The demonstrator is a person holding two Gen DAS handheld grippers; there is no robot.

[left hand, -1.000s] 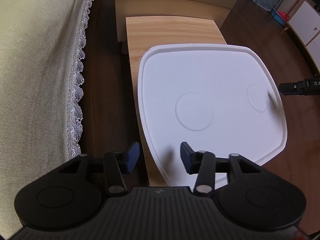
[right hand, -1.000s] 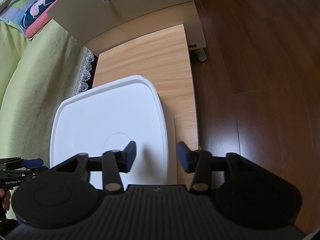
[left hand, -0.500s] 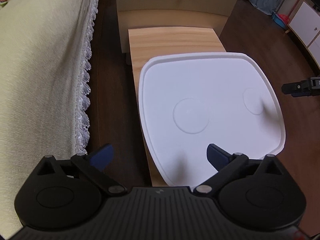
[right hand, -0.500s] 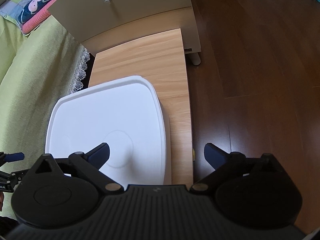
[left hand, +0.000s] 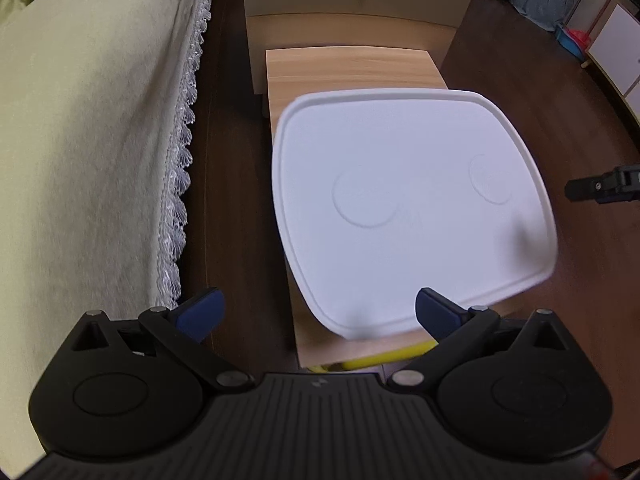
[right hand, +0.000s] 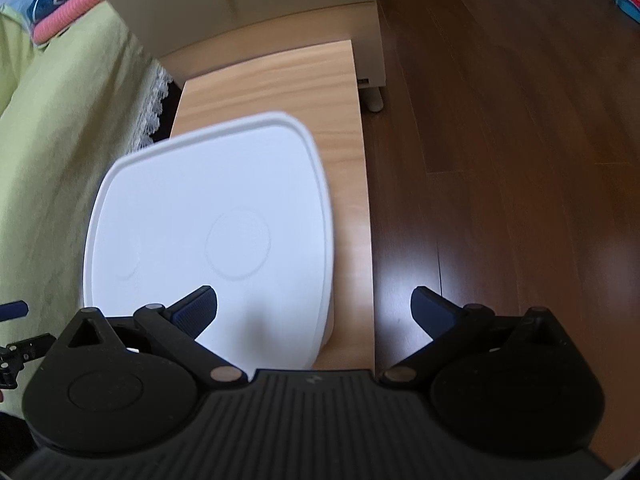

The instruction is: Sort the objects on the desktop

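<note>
- No text, number or brand can be read in either view.
- The black ribbed gripper body (left hand: 316,420) bears a small pale emblem at its front edge, too small to make out.
- The white plastic lid (left hand: 408,208) shows only plain embossed circles.

Both the left tongs (left hand: 318,310) and the right tongs (right hand: 314,306) are matte black, with a ribbed housing. Each has two round discs, silver pivot screws and dark blue fingertip pads (left hand: 200,312).
</note>
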